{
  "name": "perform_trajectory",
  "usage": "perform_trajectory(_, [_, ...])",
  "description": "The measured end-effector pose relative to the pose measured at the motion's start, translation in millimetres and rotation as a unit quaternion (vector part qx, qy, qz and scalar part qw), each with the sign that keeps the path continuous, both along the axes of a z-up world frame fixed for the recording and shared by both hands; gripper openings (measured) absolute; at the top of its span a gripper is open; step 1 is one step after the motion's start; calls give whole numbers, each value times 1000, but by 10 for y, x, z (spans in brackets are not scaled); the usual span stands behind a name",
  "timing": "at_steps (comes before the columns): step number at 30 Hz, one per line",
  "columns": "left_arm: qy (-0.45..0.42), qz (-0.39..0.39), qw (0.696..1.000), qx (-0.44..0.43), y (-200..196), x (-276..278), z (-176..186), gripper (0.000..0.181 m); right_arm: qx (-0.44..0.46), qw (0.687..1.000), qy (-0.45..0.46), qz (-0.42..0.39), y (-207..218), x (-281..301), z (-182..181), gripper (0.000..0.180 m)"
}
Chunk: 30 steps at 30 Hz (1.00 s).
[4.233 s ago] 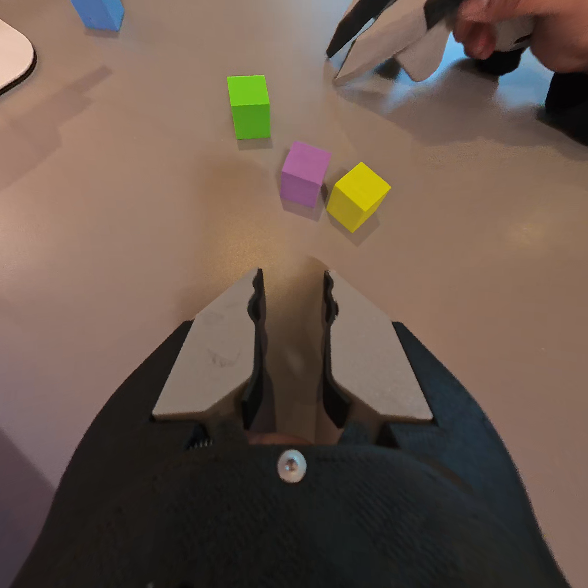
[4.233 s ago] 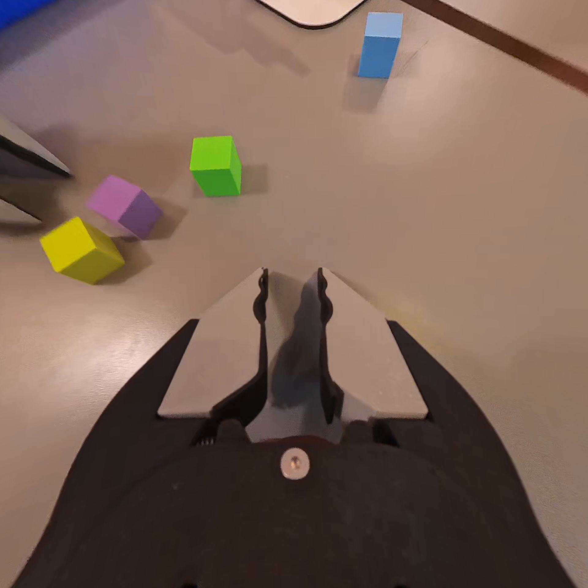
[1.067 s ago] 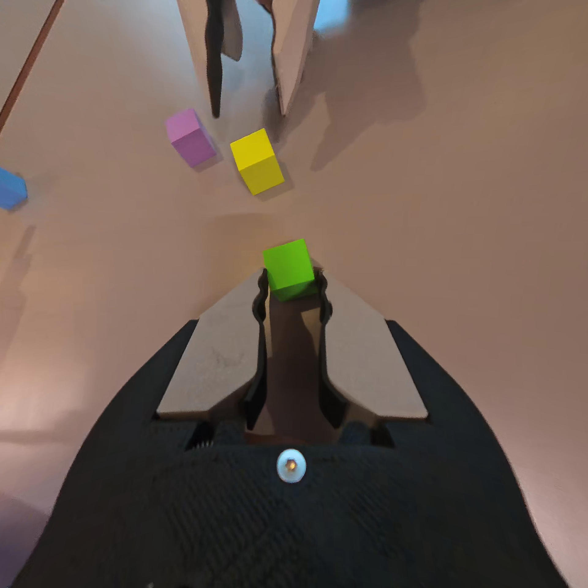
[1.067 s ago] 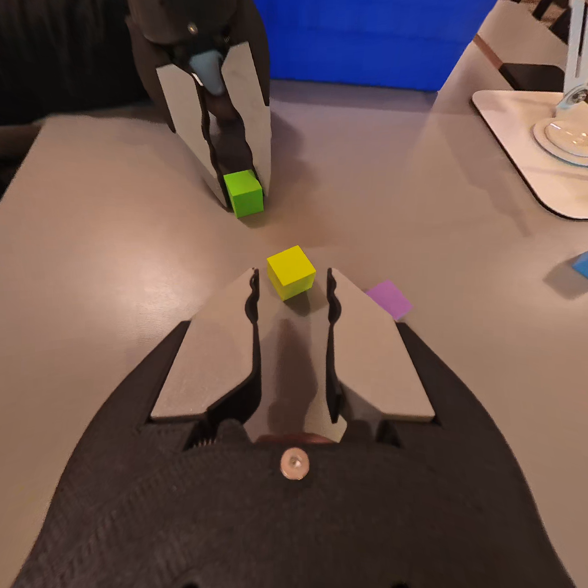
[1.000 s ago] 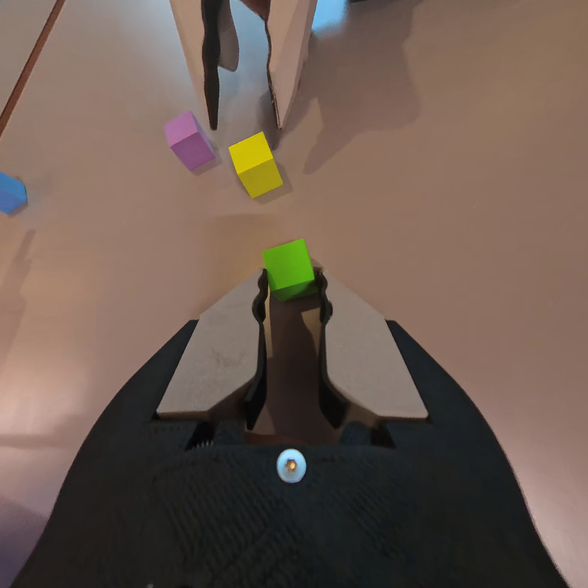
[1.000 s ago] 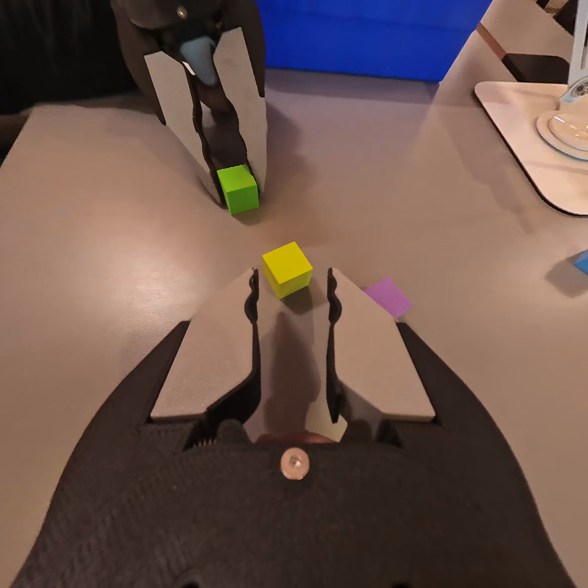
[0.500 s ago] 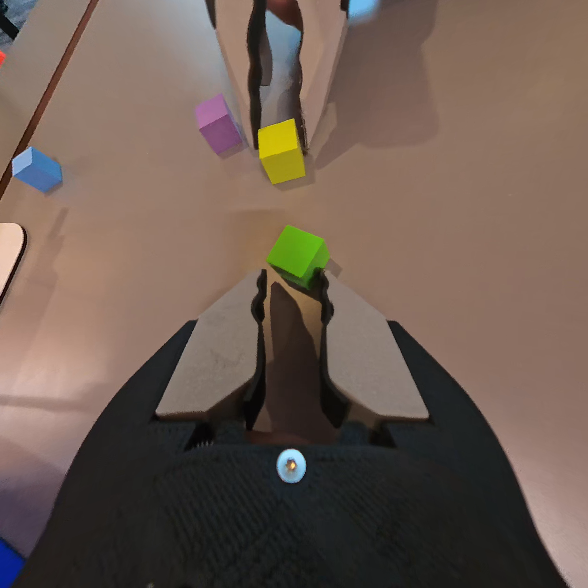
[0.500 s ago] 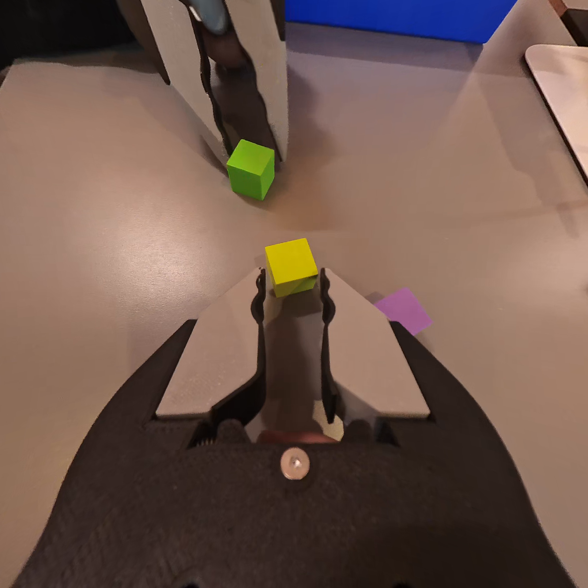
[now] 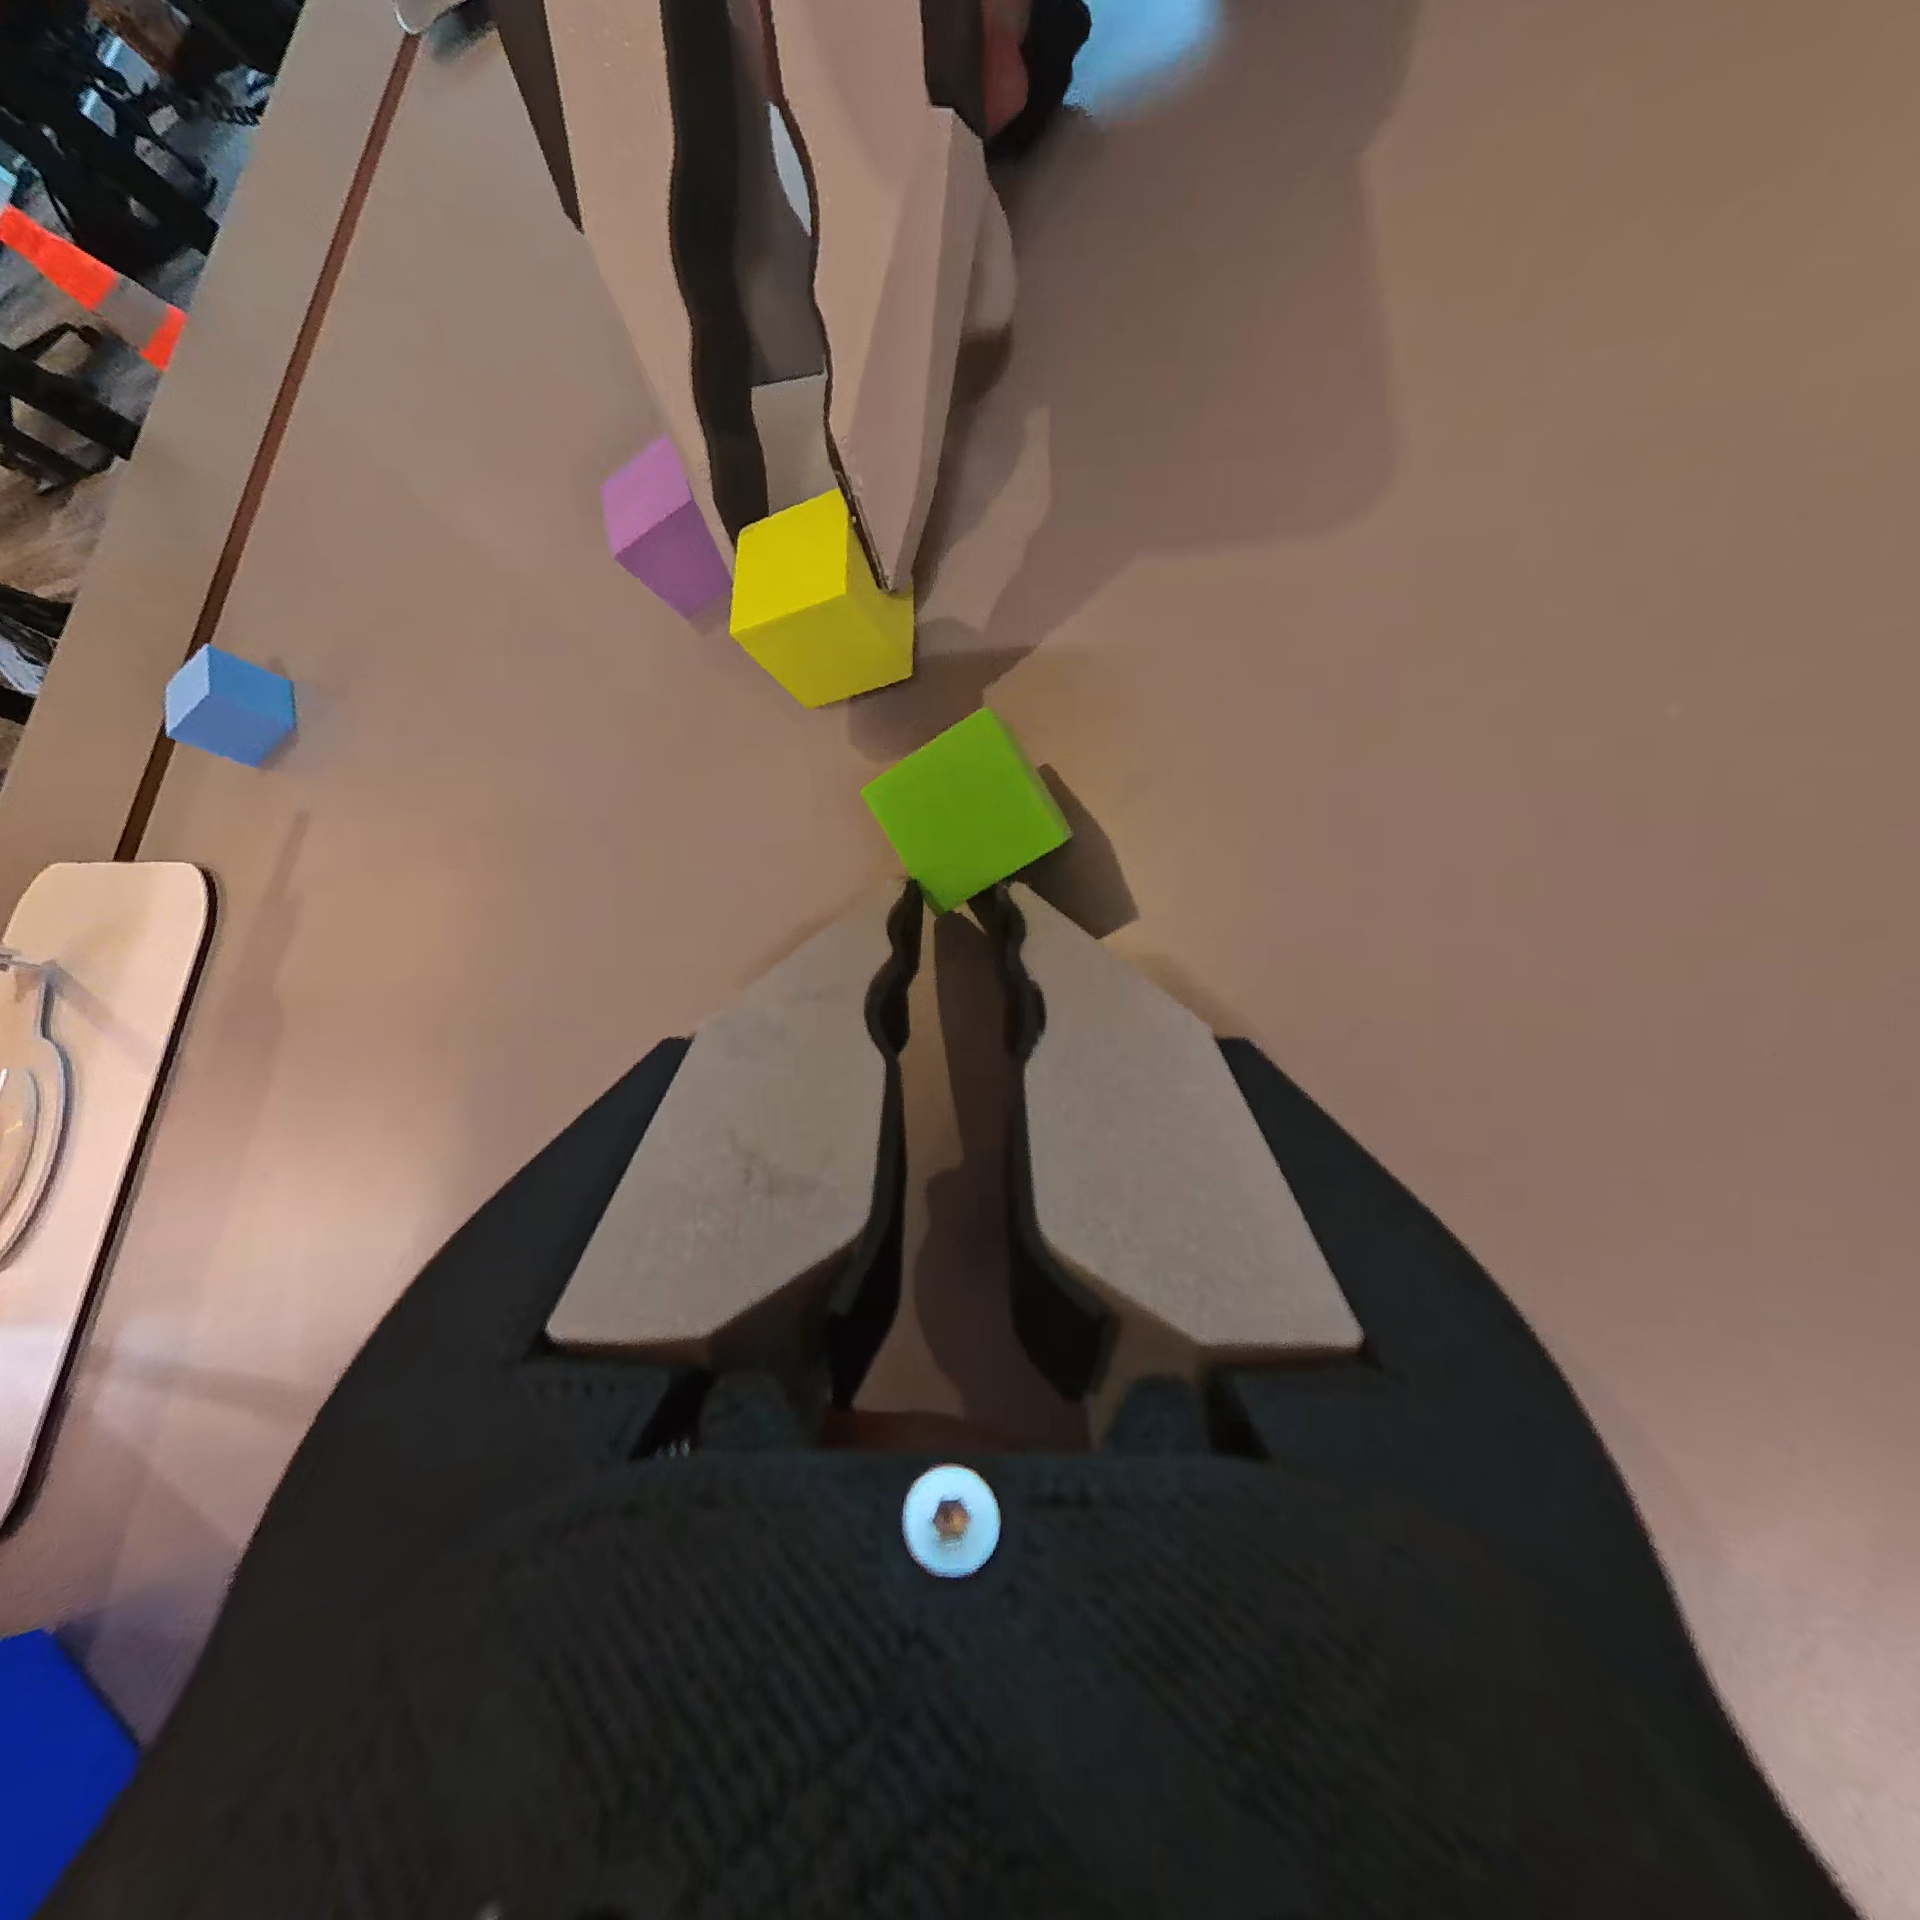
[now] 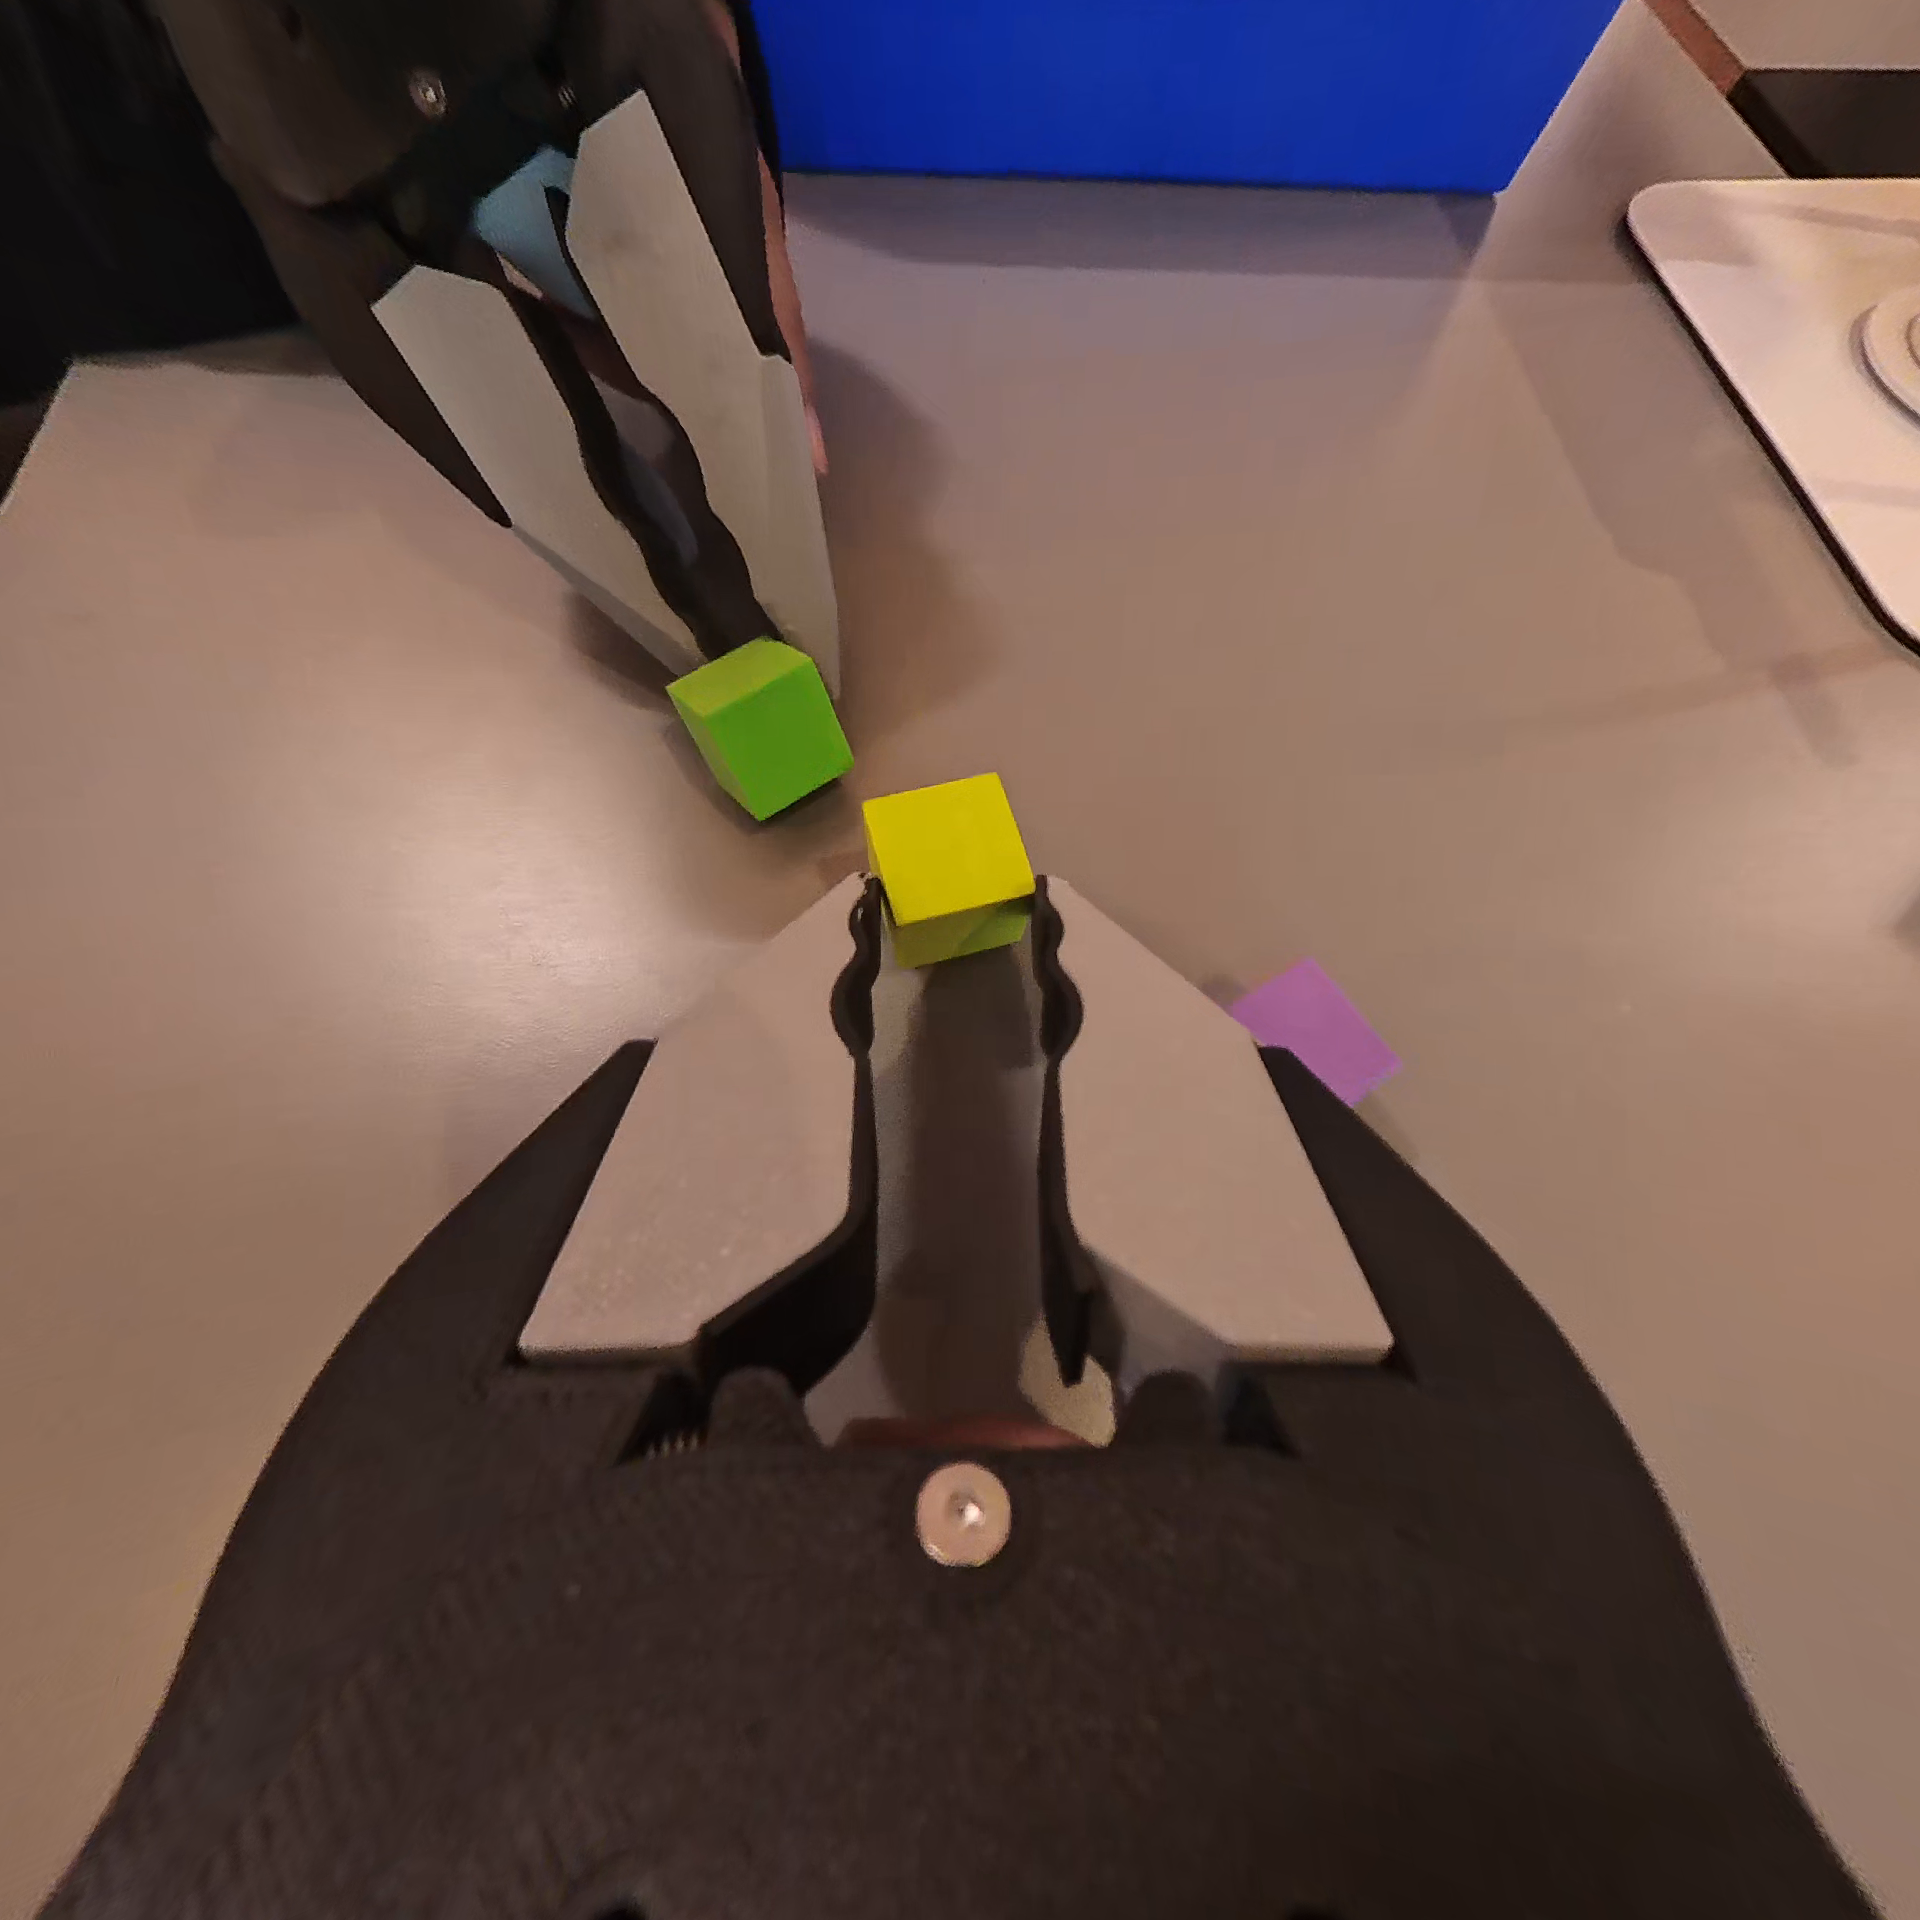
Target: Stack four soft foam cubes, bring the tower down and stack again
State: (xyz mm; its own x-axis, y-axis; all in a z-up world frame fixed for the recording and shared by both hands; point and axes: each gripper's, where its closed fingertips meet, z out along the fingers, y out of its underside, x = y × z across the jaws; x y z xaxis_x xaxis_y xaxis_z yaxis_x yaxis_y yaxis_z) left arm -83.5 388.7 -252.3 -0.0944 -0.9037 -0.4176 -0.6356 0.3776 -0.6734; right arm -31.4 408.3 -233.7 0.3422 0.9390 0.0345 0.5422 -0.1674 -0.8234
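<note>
My left gripper (image 9: 956, 902) is shut on the near corner of a green foam cube (image 9: 966, 805), which sits tilted at its tips just above the tan table. My right gripper (image 10: 951, 896) is shut on a yellow cube (image 10: 948, 847). The two grippers face each other, and the green cube (image 10: 764, 727) and the yellow cube (image 9: 821, 597) are nearly touching. A purple cube (image 9: 660, 525) rests on the table beside the right gripper's fingers; it also shows in the right wrist view (image 10: 1314, 1029). A blue cube (image 9: 231, 707) lies apart near the table's left edge.
A pale board (image 9: 104, 1039) with a glass object on it lies at the left; it also shows in the right wrist view (image 10: 1787, 343). A blue bin (image 10: 1143, 83) stands behind the left gripper. A dark strip (image 9: 260, 436) marks the table edge.
Both grippers closed on their cubes, left on green, right on yellow. The green cube tilted and turned, and the two held cubes moved closer together.
</note>
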Motion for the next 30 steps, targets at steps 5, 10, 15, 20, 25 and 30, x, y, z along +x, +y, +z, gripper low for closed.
perform_trajectory(5, [0, 0, 1000, -8, 0, -30, 0, 11, 11, 1000, -12, -4, 3, -13, -7, 26])
perform_trajectory(10, [4, 1, 1000, -29, 3, -108, 0, 13, 10, 1000, -17, -12, 20, 21, -35, 26])
perform_trajectory(15, [8, -7, 999, -48, -29, -157, -11, 10, 8, 1000, -14, -18, 39, 51, -32, 26])
perform_trajectory(20, [12, 27, 999, -16, 113, -105, -30, 0, 10, 1000, -10, -23, 56, 66, -20, 26])
perform_trajectory(25, [11, 56, 998, 5, 230, -83, -29, 0, 7, 1000, -9, -29, 74, 80, -22, 26])
perform_trajectory(30, [10, 42, 999, 3, 167, -61, -30, 0, 5, 1000, 3, -17, 35, 50, 14, 26])
